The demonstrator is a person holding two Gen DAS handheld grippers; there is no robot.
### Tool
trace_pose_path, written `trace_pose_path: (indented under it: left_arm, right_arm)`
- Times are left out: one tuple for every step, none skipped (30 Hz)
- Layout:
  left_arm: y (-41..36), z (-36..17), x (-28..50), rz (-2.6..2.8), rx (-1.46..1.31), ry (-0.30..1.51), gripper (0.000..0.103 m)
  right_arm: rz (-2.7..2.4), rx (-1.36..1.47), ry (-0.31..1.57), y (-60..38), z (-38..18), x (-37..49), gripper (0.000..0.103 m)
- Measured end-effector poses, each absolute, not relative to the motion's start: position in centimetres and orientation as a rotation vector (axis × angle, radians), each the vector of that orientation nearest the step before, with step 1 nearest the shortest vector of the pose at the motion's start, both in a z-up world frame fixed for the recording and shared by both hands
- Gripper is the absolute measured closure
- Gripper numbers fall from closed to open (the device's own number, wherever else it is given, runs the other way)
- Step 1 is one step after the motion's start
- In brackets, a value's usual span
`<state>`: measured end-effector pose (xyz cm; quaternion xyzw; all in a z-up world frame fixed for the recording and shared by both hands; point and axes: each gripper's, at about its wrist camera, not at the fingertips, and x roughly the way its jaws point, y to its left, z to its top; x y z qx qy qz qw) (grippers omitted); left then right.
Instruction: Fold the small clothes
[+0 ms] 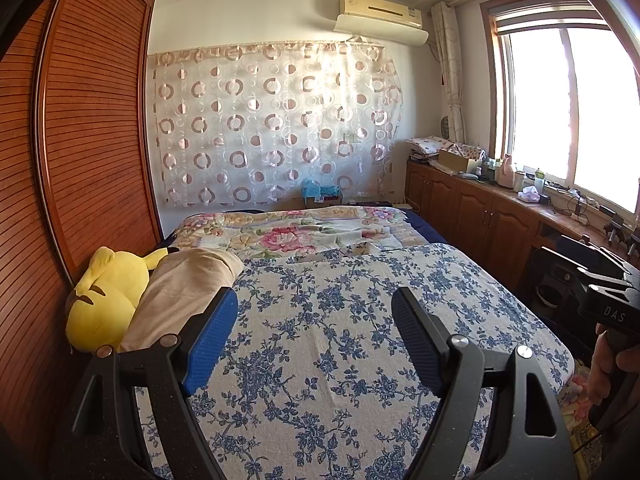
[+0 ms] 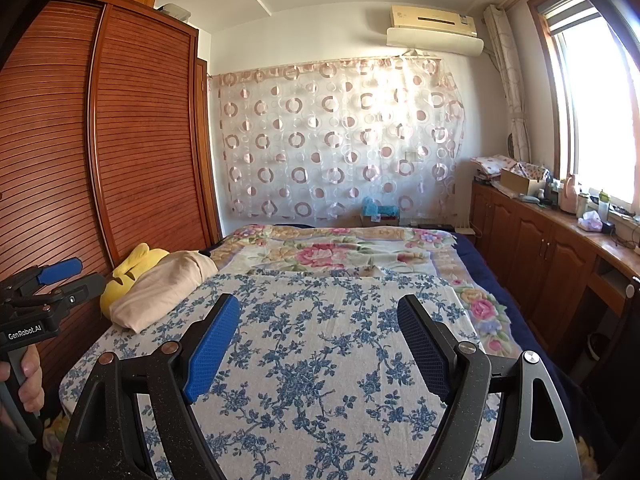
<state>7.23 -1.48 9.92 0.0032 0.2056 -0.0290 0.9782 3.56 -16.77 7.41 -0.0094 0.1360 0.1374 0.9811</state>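
Note:
A beige folded cloth [image 1: 184, 296] lies at the left side of the bed, leaning on a yellow plush toy [image 1: 106, 300]; it also shows in the right wrist view [image 2: 164, 292]. The bed is covered by a white sheet with blue flowers [image 1: 340, 340]. My left gripper [image 1: 314, 336] is open and empty above the sheet, the beige cloth just past its left finger. My right gripper [image 2: 320, 340] is open and empty above the sheet [image 2: 320, 360], to the right of the cloth. Each gripper shows at the edge of the other's view.
A floral quilt [image 1: 304, 232] covers the far half of the bed. A slatted wooden wardrobe [image 1: 88, 140] stands along the left. Wooden cabinets [image 1: 472, 208] with clutter run under the window on the right. A patterned curtain [image 1: 272, 128] hangs on the back wall.

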Motion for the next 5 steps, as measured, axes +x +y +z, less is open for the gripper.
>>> trace_pose_path:
  left_arm:
    - [-1.37,9.82,7.25,-0.059,0.007,0.415,0.023]
    - [-1.49,9.88,7.22,-0.059,0.008,0.415,0.023]
    - [-1.4,9.84,7.23,-0.058,0.009,0.415,0.023]
    - [-1.36,9.81,7.24,-0.058,0.008,0.414,0.023]
    - [-1.35,9.8,7.24,-0.059,0.008,0.415,0.023]
  right_arm:
    - [0.276,-0.019,0.273,-16.8,7.46,3.63,0.02]
    - [0.277,-0.019,0.272,-16.78,7.39,3.57,0.02]
    - [0.277,-0.018,0.272,-16.8,7.44,3.65,0.02]
    - [0.277,-0.018,0.271,-16.84,7.42,3.64,0.02]
    - [0.277,-0.019,0.271,-16.83,7.34,3.56,0.02]
